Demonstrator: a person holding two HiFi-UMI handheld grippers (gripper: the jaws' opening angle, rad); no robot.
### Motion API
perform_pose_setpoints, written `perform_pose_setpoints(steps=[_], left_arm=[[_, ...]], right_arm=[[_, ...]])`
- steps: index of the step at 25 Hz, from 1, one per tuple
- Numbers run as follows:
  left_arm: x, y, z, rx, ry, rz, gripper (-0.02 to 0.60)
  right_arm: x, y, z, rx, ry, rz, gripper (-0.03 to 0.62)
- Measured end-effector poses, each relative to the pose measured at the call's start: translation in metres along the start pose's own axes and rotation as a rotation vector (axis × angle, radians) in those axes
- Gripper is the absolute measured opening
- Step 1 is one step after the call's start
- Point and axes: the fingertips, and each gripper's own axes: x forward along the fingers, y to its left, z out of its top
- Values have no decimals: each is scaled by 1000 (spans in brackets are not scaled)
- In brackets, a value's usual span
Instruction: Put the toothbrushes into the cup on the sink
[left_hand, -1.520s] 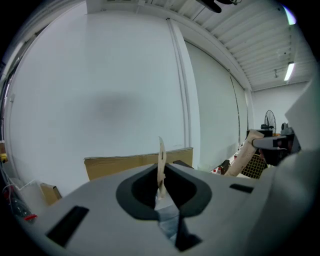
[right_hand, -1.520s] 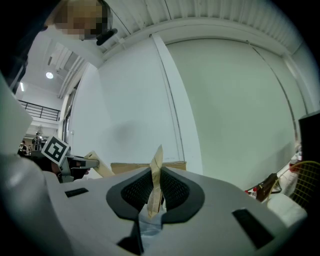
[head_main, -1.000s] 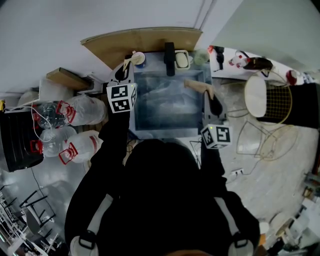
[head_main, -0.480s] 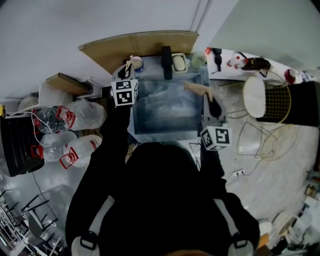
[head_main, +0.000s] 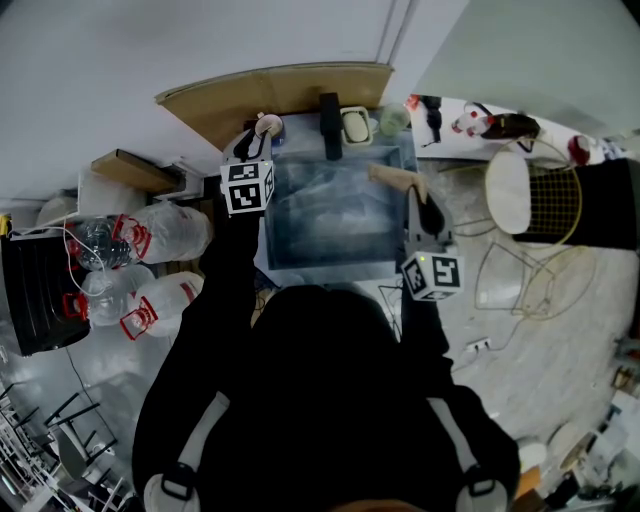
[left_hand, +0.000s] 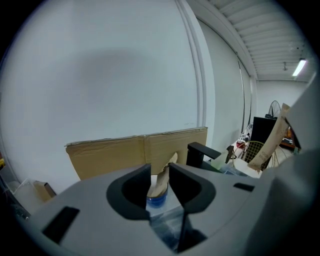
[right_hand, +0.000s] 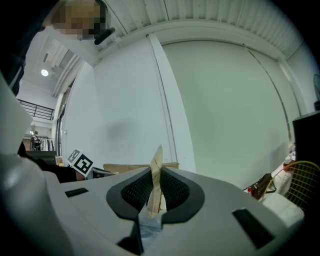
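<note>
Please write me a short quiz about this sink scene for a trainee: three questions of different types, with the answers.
1. True or false: the blue cup is empty.
2. Where does the cup stand?
A) in the basin
B) on the sink rim, left of the black faucet in the head view
C) on the floor
3. Fill in: the right gripper is shut on a paper-wrapped ____.

Key: 1 false; 2 B; 3 toothbrush.
</note>
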Motion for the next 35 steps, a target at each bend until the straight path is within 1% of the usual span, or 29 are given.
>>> perform_pose_setpoints(steps=[8, 16, 20, 21, 23, 24, 35], left_arm=[[-41, -11, 13, 2, -78, -6, 95], [-87, -26, 20, -17, -147, -23, 95], [-107, -35, 13, -38, -168, -32, 84], [-113, -37, 10, -42, -174, -31, 67], [-124, -40, 4, -45, -185, -23, 13], [-129, -41, 0, -46, -189, -20, 3], [-171, -56, -42, -61, -171, -18, 2]], right_arm=[[-2, -1, 7, -6, -19, -1, 43], [-3, -5, 14, -11, -37, -19, 43], [-3, -7, 15, -15, -43, -24, 44], [-4, -7, 15, -15, -45, -26, 43], [-6, -9, 16, -16, -46, -32, 43], [-6, -10, 16, -18, -47, -34, 44], [11, -28, 30, -42, -82, -81, 43]])
